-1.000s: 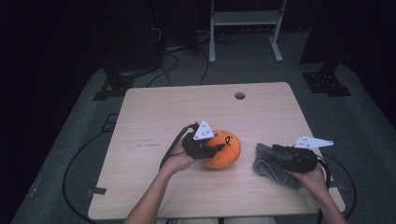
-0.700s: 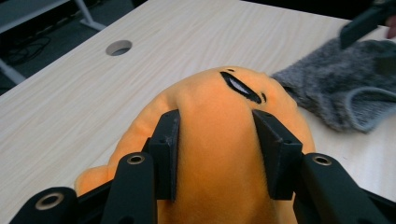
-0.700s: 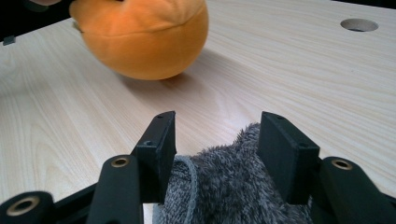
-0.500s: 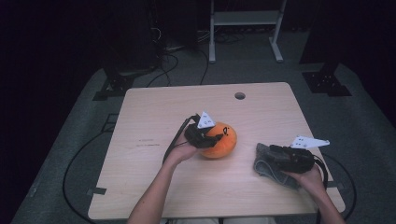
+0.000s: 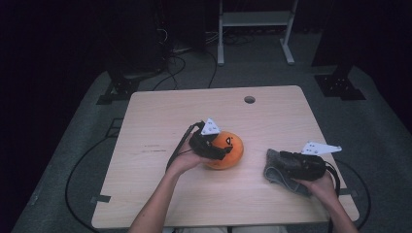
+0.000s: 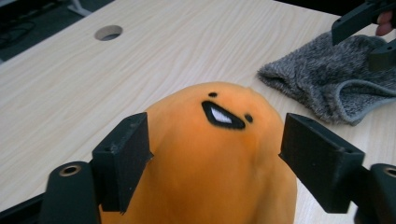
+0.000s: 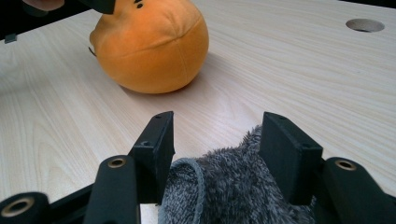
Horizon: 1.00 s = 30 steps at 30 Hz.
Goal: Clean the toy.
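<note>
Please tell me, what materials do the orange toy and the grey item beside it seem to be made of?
Orange toy: probably soft plush fabric, matte, with a visible seam and a stitched face. Grey item: looks like fuzzy knitted or fleece textile, with a smoother hem band along its opening; exact fibre unclear.

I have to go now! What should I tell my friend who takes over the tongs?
Left tongs: jaws have just been opening; they stand either side of the orange plush toy without squeezing it.
Right tongs: open around an edge of the grey fuzzy cloth, pads not pressing.
Toy sits mid-table, cloth to its right, apart.
Done: toy let go on the table.
Left: probably gripping the cloth; nothing is held yet.
</note>
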{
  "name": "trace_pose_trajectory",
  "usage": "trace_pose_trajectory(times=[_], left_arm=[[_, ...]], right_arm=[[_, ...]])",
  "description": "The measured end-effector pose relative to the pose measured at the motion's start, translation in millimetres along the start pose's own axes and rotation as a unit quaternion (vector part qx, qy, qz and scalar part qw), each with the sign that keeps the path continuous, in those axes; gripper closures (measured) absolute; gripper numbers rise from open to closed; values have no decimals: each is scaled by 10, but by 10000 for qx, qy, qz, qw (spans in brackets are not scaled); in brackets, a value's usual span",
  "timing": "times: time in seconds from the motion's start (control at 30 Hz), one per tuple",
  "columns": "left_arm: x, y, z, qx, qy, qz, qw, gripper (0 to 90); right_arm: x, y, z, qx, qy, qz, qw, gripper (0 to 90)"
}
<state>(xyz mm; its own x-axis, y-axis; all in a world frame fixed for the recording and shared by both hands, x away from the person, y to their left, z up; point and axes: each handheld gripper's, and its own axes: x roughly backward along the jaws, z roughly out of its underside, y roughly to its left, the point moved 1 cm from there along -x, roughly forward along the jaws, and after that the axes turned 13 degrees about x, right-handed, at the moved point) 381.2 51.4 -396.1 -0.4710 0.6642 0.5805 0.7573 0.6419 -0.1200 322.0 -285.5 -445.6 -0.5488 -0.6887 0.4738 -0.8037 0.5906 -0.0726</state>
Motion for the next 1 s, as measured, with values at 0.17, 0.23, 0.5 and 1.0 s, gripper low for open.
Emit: trace_pose_trajectory(times=[0.17, 0.23, 0.5, 1.0], left_arm=[[107, -10, 50, 25, -88, 20, 10000, 211], [160, -6, 85, 27, -121, 26, 9999, 207], [324, -29, 181, 57, -242, 90, 9997, 195], [501, 89, 366, 313, -357, -26, 9989, 116]], right_arm=[[-4, 10, -4, -8, 25, 0, 10000, 433], [-4, 11, -4, -3, 24, 3, 10000, 430], [-14, 17, -13, -53, -46, -7, 10000, 415], [-6, 2, 1, -106, -39, 25, 9999, 389]])
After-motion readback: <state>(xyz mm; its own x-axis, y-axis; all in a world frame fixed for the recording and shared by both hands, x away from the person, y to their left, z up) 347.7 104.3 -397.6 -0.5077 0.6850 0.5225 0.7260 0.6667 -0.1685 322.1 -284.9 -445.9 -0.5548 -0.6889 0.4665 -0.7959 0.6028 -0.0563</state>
